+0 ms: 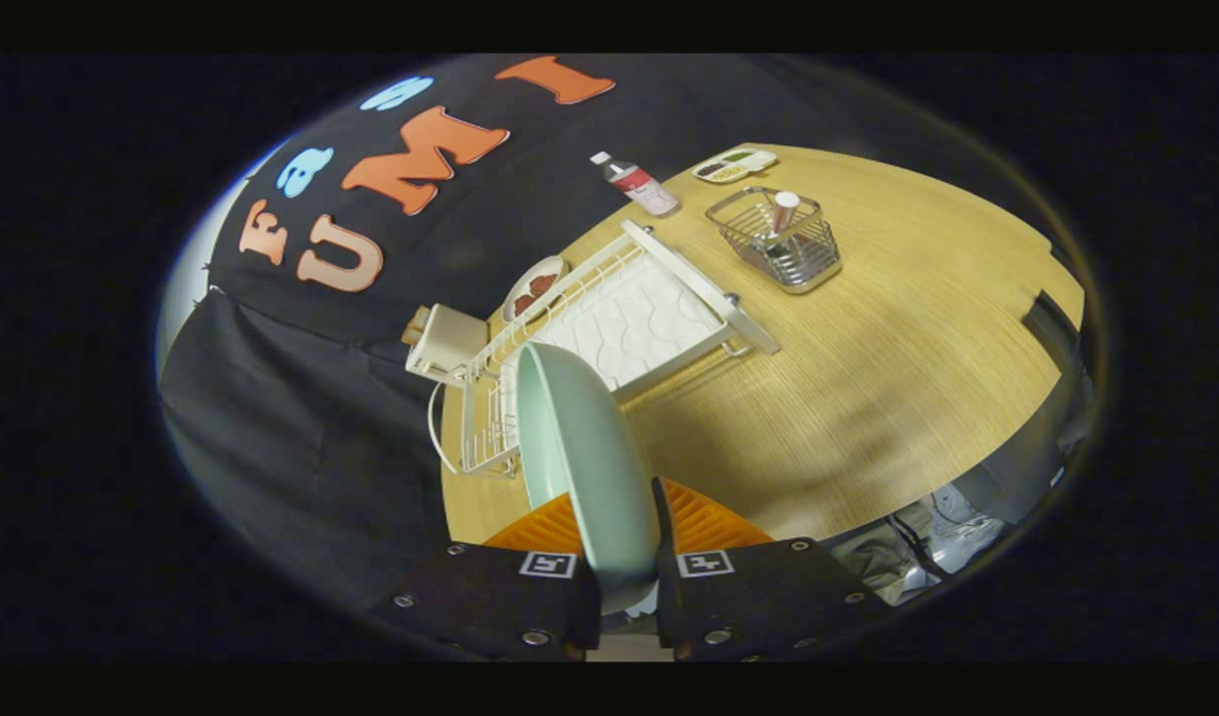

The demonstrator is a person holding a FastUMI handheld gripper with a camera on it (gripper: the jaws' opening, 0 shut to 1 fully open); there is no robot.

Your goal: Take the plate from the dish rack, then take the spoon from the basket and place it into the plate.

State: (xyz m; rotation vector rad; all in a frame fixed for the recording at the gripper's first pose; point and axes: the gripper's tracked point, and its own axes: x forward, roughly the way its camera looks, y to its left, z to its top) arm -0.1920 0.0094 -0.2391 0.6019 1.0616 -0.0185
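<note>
Your gripper (624, 517) is holding the plate (580, 457). Its two orange fingers (709, 517) are squeezed on the plate's rim, one on each side, so the plate stands on its edge between them. The plate is pale green and round, and you see it mostly from the side. It is up in the air, above the wooden table (868, 378), and its far edge shows in front of the near end of the white dish rack (619, 318). The dish rack sits on the table just beyond the plate, and it has thin white wires along one side and a flat white mat in the middle. The wire basket (779, 244) stands on the table farther away, well apart from the plate and off to the right of the rack. The spoon (783, 211) stands up inside the basket, and its light handle pokes out over the top. A small bottle (637, 186) with a white cap lies near the far end of the rack, close to the black wall. A little tray (734, 165) with small dishes of food sits at the far edge of the table, behind the basket. A small bowl (535, 288) with something red-brown in it sits beside the rack, close to the wall. A white box (445, 340) sits at the corner of the rack.
</note>
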